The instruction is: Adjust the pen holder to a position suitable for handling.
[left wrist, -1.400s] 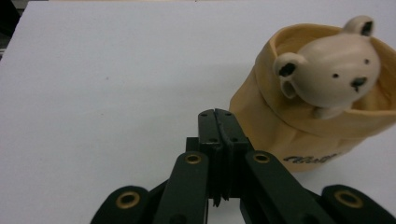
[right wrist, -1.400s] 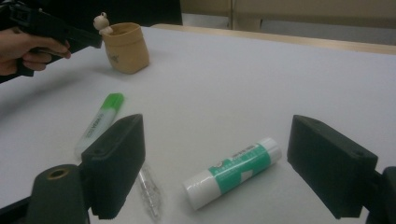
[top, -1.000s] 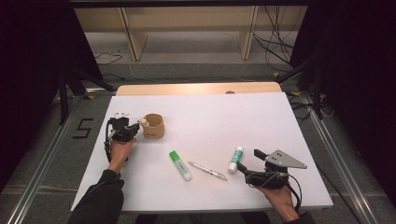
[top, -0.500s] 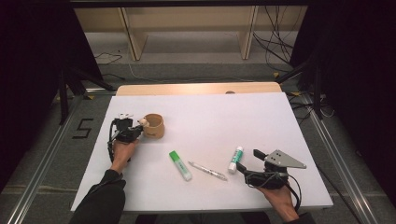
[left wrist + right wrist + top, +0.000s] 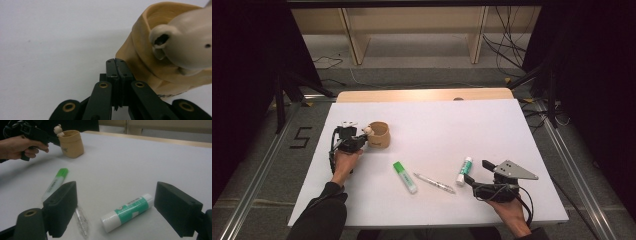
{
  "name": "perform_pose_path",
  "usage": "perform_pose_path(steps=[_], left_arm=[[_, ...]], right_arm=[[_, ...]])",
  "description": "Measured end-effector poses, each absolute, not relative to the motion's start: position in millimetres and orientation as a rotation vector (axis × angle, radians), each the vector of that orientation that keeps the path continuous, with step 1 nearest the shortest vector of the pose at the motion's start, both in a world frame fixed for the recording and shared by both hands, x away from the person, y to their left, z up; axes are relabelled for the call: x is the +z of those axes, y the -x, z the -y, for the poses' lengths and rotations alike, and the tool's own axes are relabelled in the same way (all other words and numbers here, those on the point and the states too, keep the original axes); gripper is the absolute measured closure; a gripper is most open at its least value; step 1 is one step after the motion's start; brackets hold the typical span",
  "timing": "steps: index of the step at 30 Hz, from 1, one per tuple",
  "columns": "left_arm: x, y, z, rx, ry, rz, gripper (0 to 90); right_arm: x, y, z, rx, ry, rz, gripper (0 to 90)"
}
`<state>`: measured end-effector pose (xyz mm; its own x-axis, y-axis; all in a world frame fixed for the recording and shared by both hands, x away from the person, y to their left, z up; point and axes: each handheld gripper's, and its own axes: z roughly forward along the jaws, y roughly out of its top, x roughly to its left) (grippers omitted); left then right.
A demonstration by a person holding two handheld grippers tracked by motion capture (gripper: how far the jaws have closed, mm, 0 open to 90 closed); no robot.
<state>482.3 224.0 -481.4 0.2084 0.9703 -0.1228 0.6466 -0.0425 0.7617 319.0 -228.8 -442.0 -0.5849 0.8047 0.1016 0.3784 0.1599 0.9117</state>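
Tan pouch (image 5: 379, 135): upright, just beside the left gripper's tips, bear figure (image 5: 186, 45) on its rim; print on its base unreadable.
Left gripper (image 5: 116, 65): clenched, empty.
Right gripper (image 5: 115, 202): released, glue stick (image 5: 127, 212) between jaws; label unreadable.

Looks like a lab or recording studio setup, not anyone's home. The white tabletop (image 5: 492, 130) sits on a pale wood board (image 5: 422, 95) inside a bay hung with black curtains (image 5: 592, 75) on both sides. Metal rails (image 5: 257, 175) run along the grey floor (image 5: 422, 65), with a big number 5 (image 5: 300, 138) taped down beside one. Loose black cables (image 5: 507, 35) trail over the floor at the back, by bare wooden shelving (image 5: 412, 25).
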Motion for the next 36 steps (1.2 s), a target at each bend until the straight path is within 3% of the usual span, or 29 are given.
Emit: perform_pose_path(steps=[36], left_arm=[[-478,-489,-133,0.458,-1.858,-1.392,89.1]], right_arm=[[-442,-319,229,1.408,-1.122,-2.042,19.7]])
